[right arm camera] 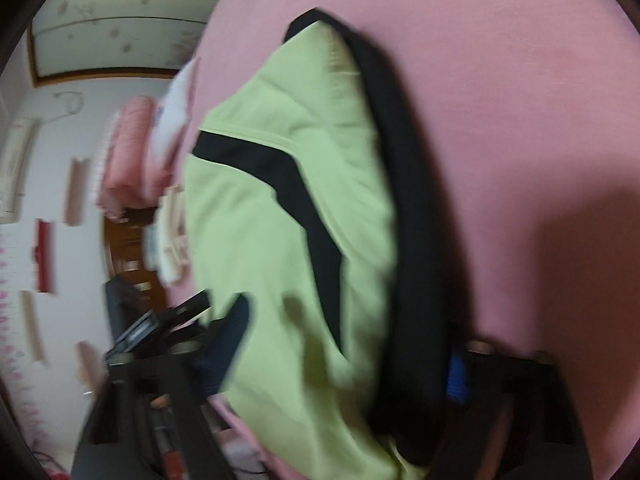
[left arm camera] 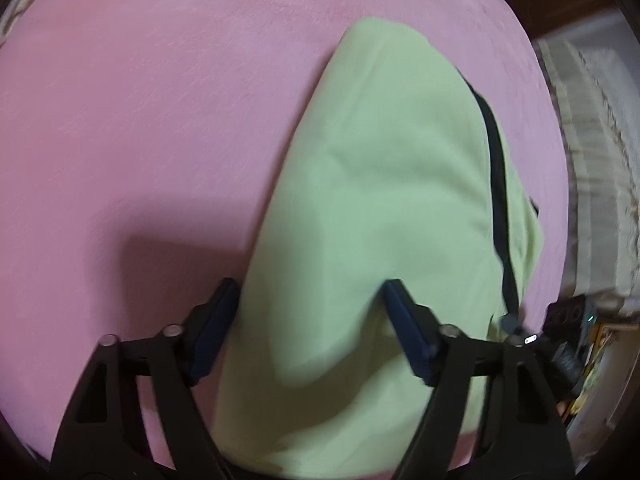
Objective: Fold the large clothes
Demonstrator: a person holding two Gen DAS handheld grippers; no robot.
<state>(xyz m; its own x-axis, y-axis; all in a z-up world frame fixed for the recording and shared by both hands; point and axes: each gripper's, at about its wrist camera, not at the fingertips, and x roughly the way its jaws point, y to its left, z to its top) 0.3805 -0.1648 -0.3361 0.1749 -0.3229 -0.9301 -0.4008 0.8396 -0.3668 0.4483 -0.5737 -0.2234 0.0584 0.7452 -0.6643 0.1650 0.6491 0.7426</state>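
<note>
1. A pink bed cover (left arm camera: 140, 120) fills most of both views. It is a smooth, flat surface running from the near edge to the far edge.

2. A light green garment (left arm camera: 380, 200) with black trim lies on the cover, right of centre in the left wrist view. It is already gathered into a long, narrow, layered shape that tapers toward the far end. In the right wrist view the same garment (right arm camera: 280, 240) shows a black band (right arm camera: 408, 220) along its right edge and a black stripe across its middle.

3. The left gripper (left arm camera: 310, 304) sits at the near end of the garment. Its tongs are spread wide, with green cloth lying between them. No pinch on the fabric is visible.

4. The right gripper (right arm camera: 352, 344) is also at the near end, on the trimmed side. This view is blurred by motion. Its tongs stand apart, astride the green cloth and black band; whether they grip anything cannot be told.

5. Judgement: a mid-fold step seems in hand, with the long shape made and a crosswise fold still due.

6. Judgement: the next move likely calls for both tongs closing on the near corners through all layers, then carrying that edge toward the far end evenly.
</note>
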